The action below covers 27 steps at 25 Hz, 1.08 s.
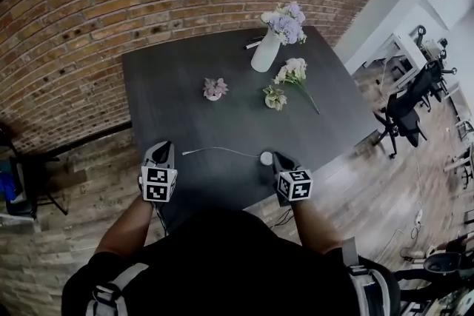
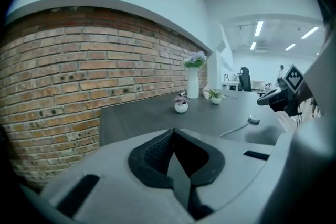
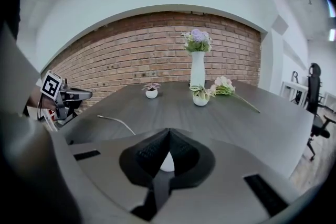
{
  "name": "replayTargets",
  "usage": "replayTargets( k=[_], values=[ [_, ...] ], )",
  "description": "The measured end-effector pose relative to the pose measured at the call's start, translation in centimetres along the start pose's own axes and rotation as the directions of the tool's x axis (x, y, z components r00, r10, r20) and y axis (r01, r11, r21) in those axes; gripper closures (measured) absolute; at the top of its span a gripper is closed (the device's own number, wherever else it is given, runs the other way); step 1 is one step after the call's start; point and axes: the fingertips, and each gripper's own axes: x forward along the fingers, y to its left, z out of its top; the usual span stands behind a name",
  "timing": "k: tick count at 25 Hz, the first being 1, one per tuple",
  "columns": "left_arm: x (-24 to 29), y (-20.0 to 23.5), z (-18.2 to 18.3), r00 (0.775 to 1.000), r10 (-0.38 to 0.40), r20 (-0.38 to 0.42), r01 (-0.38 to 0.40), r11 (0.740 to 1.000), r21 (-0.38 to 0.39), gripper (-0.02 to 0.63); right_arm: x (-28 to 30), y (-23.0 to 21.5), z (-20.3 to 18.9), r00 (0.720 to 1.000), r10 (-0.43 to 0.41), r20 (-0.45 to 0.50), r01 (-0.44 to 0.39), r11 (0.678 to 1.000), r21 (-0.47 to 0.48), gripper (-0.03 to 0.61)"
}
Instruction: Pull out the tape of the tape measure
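The tape measure (image 1: 266, 158), a small round white case, lies on the dark desk (image 1: 185, 78) toward its near edge, at about 5 o'clock from the middle. Its tape (image 1: 222, 150) runs out thin and pale toward 9 o'clock. The right gripper (image 1: 277, 156) sits just at 4 o'clock of the case, jaws pressed together on nothing, the case showing just past their tips. The left gripper (image 1: 164, 146) hovers near the tape's free end, jaws also pressed together and empty. At 12 o'clock stands a white vase (image 1: 265, 52) of lilac flowers, with a brick wall (image 1: 89, 26) behind
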Motion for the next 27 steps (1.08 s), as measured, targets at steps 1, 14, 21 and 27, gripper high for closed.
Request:
replayTargets(
  k=[1, 14, 21, 27],
  values=[
    [0.0, -0.3, 0.2, 1.0, -0.018, 0.017, 0.018, 1.0, -0.018, 0.604, -0.1, 0.0, 0.2, 1.0, -0.007, -0.003, 0.007, 1.0, -0.005, 0.583],
    [0.3, -1.4, 1.8, 0.994, -0.09, 0.063, 0.093, 0.994, -0.048, 0.605, -0.7, 0.1, 1.1, 0.999, 0.019, 0.037, -0.021, 0.998, 0.062, 0.583],
    [0.2, -1.6, 2.2, 0.992, -0.104, 0.077, 0.108, 0.993, -0.054, 0.606, -0.8, -0.2, 1.1, 0.999, 0.021, 0.041, -0.023, 0.998, 0.064, 0.583],
    [-0.6, -1.6, 1.9, 0.993, -0.097, 0.061, 0.101, 0.993, -0.064, 0.605, -1.6, -1.0, 0.9, 0.999, 0.017, 0.031, -0.019, 0.997, 0.071, 0.583]
  ],
)
